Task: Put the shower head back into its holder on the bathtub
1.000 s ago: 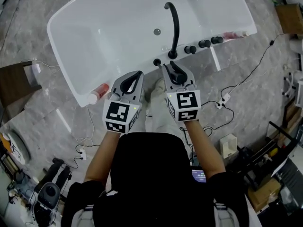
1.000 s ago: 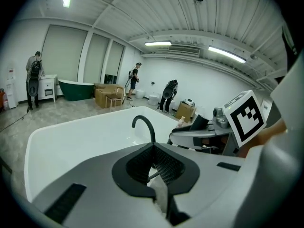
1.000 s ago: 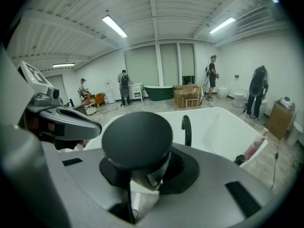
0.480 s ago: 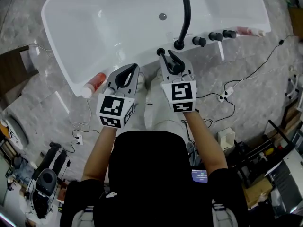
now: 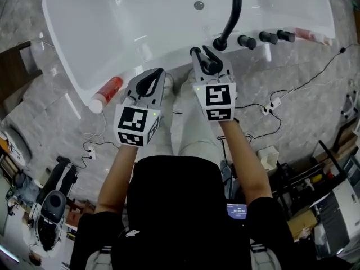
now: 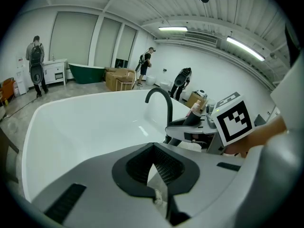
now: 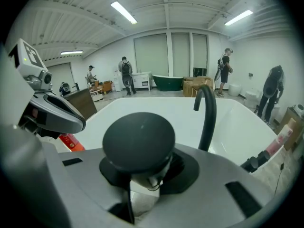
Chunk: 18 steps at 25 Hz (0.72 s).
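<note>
The black shower head (image 7: pixel 138 139), a round dark knob, sits between the jaws of my right gripper (image 7: pixel 142 179), which is shut on it. From the head view that gripper (image 5: pixel 207 61) hangs over the near rim of the white bathtub (image 5: pixel 112 32), just left of the base of the black curved faucet (image 5: pixel 233 10). A small black round fitting (image 5: pixel 195 51) shows on the rim at the gripper's tip. My left gripper (image 5: pixel 160 72) hovers beside it to the left, shut, with nothing in it (image 6: pixel 156 196).
Three black knobs (image 5: pixel 267 37) line the rim right of the faucet, with a pink bottle (image 5: pixel 312 35) beyond them. A red bottle (image 5: pixel 106 91) lies on the rim at the left. Cables and sockets (image 5: pixel 270 106) lie on the floor. People stand far off.
Both grippers have sunk toward the tub rim, and the tub has slid up in the head view. The grip on the shower head is unchanged.
</note>
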Each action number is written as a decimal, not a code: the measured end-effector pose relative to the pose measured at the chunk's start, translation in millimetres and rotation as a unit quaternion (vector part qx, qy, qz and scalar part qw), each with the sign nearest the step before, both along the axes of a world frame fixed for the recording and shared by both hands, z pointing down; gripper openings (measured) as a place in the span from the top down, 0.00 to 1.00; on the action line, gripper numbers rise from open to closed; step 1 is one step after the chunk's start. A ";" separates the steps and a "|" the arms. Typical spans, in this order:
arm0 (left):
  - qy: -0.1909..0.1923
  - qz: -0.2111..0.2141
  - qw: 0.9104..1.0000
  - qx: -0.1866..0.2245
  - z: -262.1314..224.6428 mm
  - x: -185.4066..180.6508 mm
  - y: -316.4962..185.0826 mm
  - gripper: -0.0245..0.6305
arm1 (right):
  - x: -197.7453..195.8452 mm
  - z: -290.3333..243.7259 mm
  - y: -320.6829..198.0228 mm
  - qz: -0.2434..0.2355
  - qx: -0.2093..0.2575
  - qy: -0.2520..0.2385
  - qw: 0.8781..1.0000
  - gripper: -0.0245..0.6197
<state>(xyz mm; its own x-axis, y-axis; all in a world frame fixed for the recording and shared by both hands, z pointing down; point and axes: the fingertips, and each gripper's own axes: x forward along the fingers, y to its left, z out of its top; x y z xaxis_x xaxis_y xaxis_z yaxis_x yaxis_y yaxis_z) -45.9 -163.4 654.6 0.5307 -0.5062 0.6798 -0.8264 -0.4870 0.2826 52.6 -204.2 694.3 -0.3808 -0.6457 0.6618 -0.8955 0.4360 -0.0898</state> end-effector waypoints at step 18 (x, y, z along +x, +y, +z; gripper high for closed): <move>0.009 -0.019 1.000 -0.022 30.5 -8.5 -3.8 0.94 | -10.5 51.7 -4.0 -0.009 -0.019 0.020 1.000 0.80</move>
<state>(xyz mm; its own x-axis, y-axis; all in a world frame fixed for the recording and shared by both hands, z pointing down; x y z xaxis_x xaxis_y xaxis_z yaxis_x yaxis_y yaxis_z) -54.4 -167.2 685.1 0.5245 -0.4964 0.6917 -0.8383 -0.4430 0.3178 42.1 -208.1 746.0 -0.3646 -0.6131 0.7009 -0.8905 0.4495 -0.0700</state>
